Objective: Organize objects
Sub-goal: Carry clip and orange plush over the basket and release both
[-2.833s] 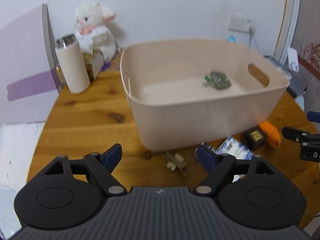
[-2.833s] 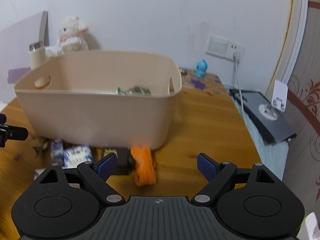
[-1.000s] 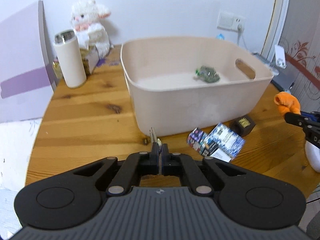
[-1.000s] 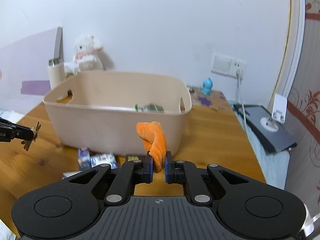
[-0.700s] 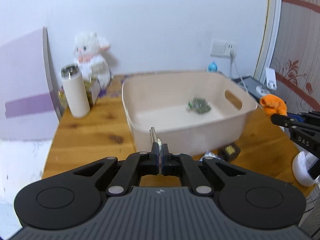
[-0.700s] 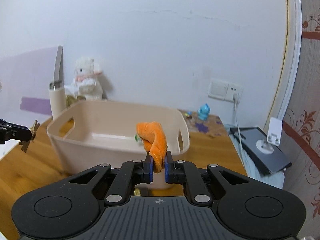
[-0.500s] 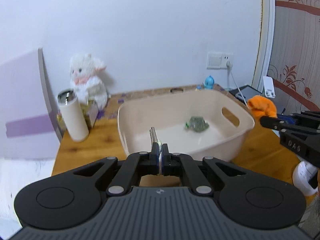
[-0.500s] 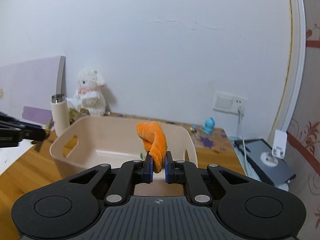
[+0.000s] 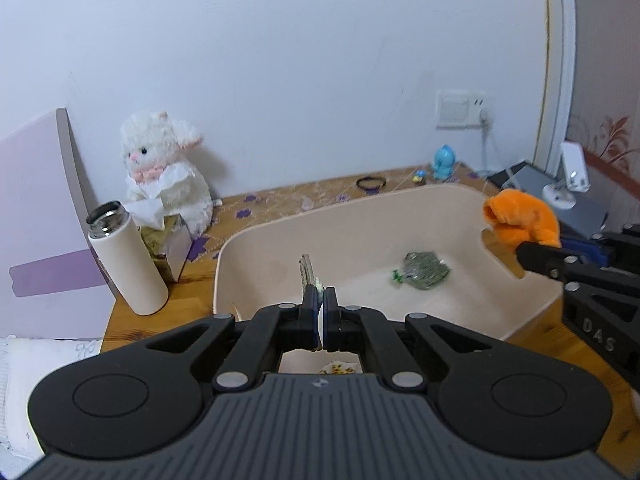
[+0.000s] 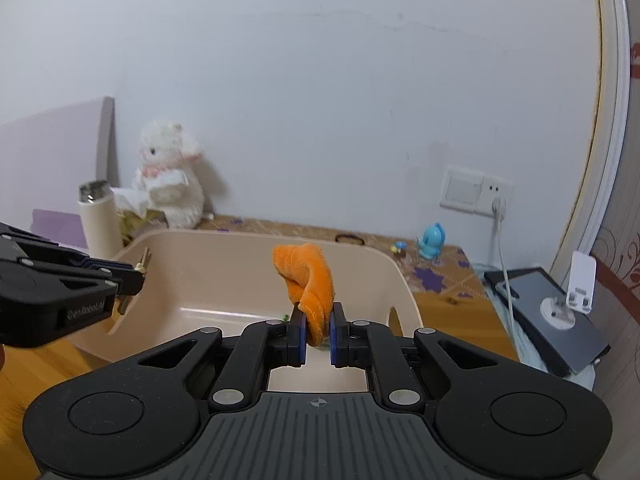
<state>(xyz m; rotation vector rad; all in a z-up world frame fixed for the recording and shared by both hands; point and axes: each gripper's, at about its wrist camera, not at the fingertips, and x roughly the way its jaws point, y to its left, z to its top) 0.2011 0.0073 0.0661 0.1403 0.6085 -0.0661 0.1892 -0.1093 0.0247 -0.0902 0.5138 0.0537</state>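
Fingers of my left gripper [image 9: 321,312] are pressed together on a small thin metal-and-tan toy piece [image 9: 309,276]; only its edge shows, so I cannot make out its shape. My right gripper [image 10: 318,334] pinches a soft orange plush toy [image 10: 308,280], whose lower end is hidden between the pads. Both hang over the beige plastic tub [image 9: 360,232], mine near its left rim, the other near its right handle hole. A crumpled green-grey object [image 9: 424,270] lies on the tub floor, too blurred to identify.
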